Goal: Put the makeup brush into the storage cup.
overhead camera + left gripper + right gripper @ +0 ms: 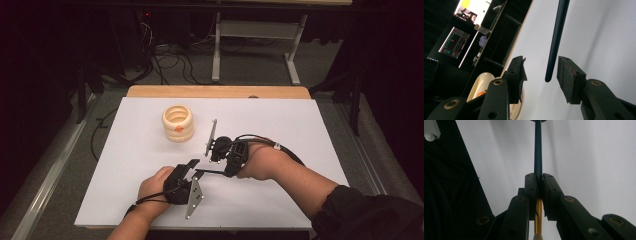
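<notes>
Over bench point(280, 130) | R gripper point(538, 178) fingers clamp brush point(538, 157) | L gripper point(541, 72) fingers narrow, handle tip between, untouched

Dark room; grey carpet floor point(250, 70); metal table frame point(255, 30) behind; cables point(170, 62) on floor.

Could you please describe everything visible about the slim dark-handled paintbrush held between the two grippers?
The slim dark-handled paintbrush has a long, thin, glossy dark handle, a gold metal-looking ferrule and a pale bristle tuft at its base. It lies roughly level above the white table sheet. The right gripper is shut on it where handle meets ferrule. Its rounded handle tip sits between the fingers of the left gripper, which do not yet press on it; a gap shows on both sides.
</notes>
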Demonstrator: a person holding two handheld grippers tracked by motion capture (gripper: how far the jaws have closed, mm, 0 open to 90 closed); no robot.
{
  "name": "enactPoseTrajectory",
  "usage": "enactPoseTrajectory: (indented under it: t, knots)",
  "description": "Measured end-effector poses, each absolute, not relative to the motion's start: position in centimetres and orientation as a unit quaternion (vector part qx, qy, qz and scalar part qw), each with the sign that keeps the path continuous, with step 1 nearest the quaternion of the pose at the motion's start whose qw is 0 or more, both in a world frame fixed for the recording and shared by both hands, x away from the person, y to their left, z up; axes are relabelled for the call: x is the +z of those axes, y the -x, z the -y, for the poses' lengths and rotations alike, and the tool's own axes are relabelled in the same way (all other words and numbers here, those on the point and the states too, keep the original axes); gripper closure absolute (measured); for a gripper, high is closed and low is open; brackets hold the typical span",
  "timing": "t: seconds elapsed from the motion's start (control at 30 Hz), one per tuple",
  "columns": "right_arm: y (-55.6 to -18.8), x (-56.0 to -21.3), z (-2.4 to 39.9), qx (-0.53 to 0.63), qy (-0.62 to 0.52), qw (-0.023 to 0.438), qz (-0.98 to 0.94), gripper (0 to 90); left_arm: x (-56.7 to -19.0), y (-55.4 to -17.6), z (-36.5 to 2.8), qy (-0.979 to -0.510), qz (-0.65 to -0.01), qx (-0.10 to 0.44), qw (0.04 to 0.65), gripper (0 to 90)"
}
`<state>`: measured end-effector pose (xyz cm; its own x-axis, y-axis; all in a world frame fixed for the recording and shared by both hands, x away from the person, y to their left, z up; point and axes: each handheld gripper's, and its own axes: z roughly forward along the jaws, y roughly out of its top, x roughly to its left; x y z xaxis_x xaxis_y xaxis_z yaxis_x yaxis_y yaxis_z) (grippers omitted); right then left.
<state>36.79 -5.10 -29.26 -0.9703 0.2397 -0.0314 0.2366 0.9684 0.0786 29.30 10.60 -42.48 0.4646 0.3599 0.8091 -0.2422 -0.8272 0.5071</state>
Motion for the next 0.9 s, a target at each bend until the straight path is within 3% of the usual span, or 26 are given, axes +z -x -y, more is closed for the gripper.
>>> enactPoseTrajectory:
  t: [0.37,0.9]
  knots:
    - [-36.86,-29.41,4.80,0.031,-0.121,0.021,-0.992,85.6,-42.69,-29.10,-10.48,-0.810,-0.018,0.506,0.295,69.6]
    - [-37.06,-29.50,4.77,0.028,-0.126,0.024,-0.991,85.6,-42.69,-28.96,-10.50,-0.811,-0.007,0.505,0.296,74.4]
